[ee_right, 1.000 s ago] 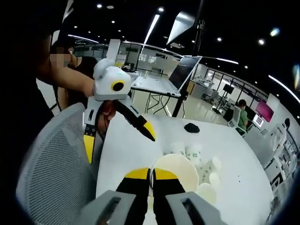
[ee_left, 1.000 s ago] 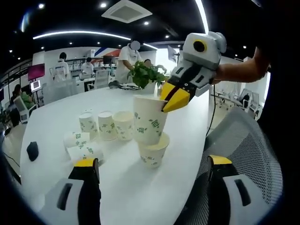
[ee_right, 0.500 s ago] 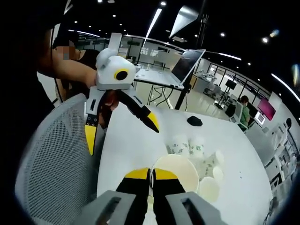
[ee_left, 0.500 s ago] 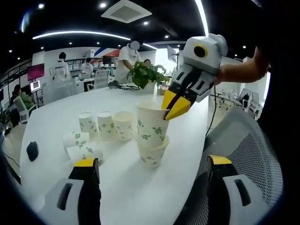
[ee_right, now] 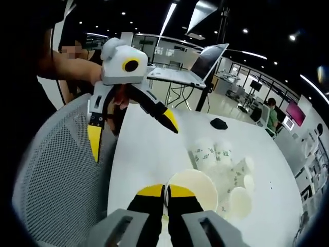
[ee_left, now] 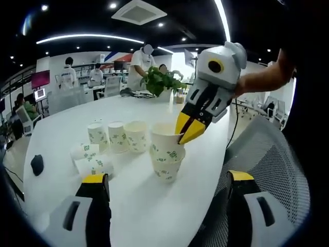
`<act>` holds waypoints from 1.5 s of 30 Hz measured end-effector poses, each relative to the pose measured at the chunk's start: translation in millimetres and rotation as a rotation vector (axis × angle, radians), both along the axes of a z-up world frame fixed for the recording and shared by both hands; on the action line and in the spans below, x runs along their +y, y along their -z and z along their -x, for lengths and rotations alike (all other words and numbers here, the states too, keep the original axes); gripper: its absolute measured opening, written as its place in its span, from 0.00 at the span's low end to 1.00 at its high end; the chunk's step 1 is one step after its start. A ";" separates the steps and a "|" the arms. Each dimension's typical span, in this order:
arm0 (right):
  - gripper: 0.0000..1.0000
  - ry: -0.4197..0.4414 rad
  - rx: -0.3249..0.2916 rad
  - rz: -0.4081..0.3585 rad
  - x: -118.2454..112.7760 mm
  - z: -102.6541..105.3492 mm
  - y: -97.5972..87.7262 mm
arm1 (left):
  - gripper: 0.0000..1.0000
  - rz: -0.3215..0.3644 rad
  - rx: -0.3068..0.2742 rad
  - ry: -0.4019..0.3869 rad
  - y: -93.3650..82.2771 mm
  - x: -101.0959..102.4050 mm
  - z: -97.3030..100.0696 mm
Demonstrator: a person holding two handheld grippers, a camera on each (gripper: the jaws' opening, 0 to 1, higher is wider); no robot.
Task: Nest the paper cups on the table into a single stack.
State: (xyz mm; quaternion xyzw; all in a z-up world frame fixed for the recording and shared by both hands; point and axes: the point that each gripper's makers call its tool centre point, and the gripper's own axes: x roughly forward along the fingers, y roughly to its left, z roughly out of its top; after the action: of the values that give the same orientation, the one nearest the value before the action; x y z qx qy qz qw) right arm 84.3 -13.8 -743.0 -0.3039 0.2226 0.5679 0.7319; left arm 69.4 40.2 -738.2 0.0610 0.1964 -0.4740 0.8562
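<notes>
Held cup [ee_left: 165, 140] lower, white table [ee_left: 133, 206].

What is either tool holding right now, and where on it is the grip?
The right tool pinches a paper cup by its rim, with the cup lowered into another cup on the table. The left tool is open and holds nothing.

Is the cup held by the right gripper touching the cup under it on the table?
Touching. In the left gripper view the held cup sits nested inside the lower cup, with no gap between them.
</notes>
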 end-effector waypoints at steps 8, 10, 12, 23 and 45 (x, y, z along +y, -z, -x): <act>0.00 0.017 0.025 -0.014 1.3 -1.9 10.9 | 0.93 -0.002 0.005 0.002 1.4 -1.4 1.7; 0.00 0.018 0.030 -0.013 0.6 -2.5 13.9 | 0.93 -0.002 0.006 0.003 1.5 -1.9 2.1; 0.00 0.021 0.036 -0.011 0.3 -3.3 17.1 | 0.93 -0.002 0.006 0.004 1.5 -2.0 2.2; 0.00 0.024 0.067 -0.004 1.5 -1.3 28.7 | 0.92 -0.004 0.014 0.002 2.7 0.2 2.9; 0.00 0.027 0.113 0.009 5.9 1.5 42.1 | 0.90 -0.011 0.026 0.001 6.1 -0.2 5.9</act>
State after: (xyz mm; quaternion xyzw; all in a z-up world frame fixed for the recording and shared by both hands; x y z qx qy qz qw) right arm 82.8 -7.8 -785.0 -0.2719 0.2702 0.5730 0.7244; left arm 63.6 39.9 -744.3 0.0597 0.2100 -0.4741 0.8530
